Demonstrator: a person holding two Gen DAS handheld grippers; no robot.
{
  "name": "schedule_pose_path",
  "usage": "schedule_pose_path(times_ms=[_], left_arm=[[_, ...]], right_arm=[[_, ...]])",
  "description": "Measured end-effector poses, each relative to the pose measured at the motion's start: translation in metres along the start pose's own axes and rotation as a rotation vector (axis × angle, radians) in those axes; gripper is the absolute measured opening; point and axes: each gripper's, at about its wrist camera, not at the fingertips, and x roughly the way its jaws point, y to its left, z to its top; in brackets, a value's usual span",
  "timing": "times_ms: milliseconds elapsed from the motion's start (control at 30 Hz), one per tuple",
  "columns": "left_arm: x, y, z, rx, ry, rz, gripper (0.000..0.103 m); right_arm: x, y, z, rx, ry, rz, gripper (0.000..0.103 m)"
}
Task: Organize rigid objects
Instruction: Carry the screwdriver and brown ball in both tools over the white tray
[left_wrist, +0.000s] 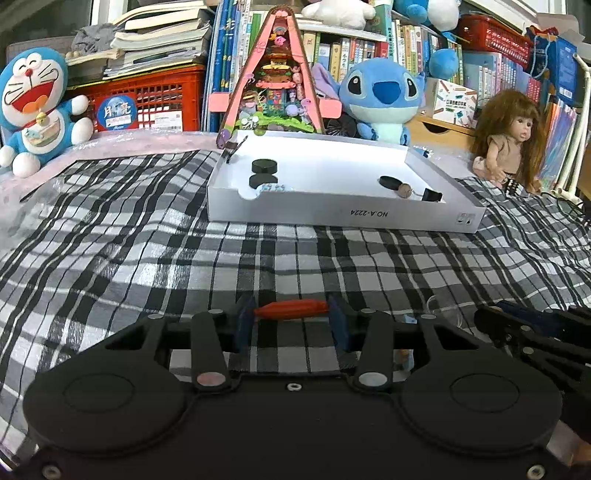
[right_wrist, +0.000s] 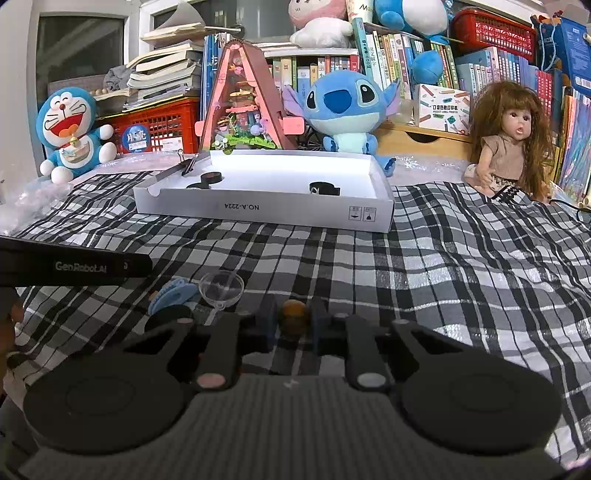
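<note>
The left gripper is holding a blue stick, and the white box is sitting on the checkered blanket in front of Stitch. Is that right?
Not quite. The stick in the left gripper is orange-red, not blue; only the pads of the jaws are blue. The left wrist view shows this. The rest holds: the white box sits on the checkered blanket in front of Stitch.

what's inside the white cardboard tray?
Inside the white cardboard tray: stacked black discs, another black disc, a small brown bead, a black clip. The near wall hides the floor behind it.
</note>
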Motion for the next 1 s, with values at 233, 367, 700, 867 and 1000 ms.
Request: schedule_pose_path(times_ms=[233,367,700,867,1000], left_arm=[[-0.001,-0.001,0.020,0.025,-0.027,-0.007,0.041],[0.002,0.002,0.036,0.024,-0.040,-0.010,0.041],[0.023,0.012,0.090,0.011,-0.059,-0.023,0.041],[0.048,0.015,0.124,0.018,-0.057,-0.053,0.041],[0.074,0.019,0.150,0.010,-0.041,-0.068,0.041]], right_arm=[[0.001,-0.008,0.015,0.025,-0.006,0.013,0.023],[0.004,-0.013,0.029,0.040,-0.013,0.020,0.023],[0.028,-0.030,0.077,0.073,0.009,0.031,0.023],[0.051,-0.038,0.107,0.076,0.038,0.043,0.023],[0.077,-0.041,0.128,0.074,0.056,0.017,0.023]])
